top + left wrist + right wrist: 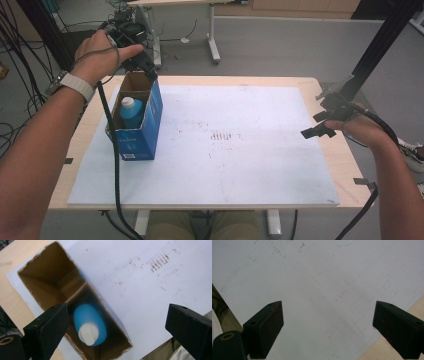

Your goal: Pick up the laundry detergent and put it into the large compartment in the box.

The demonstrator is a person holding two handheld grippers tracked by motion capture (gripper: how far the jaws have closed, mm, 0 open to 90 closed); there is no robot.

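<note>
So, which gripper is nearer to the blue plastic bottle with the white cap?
Left. The left gripper hangs open just above the blue plastic bottle in its box; the right gripper is far across the table.

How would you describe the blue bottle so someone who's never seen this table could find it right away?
Look at the white board covering the table, then at the open blue carton standing near its left edge. The blue bottle stands upright inside that carton, below the open left gripper; its white cap marks it out.

Below the black left claw (pixel 117 332), a blue bottle (pixel 90 322) with a white cap (pixel 88 333) stands in a blue, brown-lined box (pixel 149 117) on the white, dark-speckled worktop (pixel 240 150).
</note>
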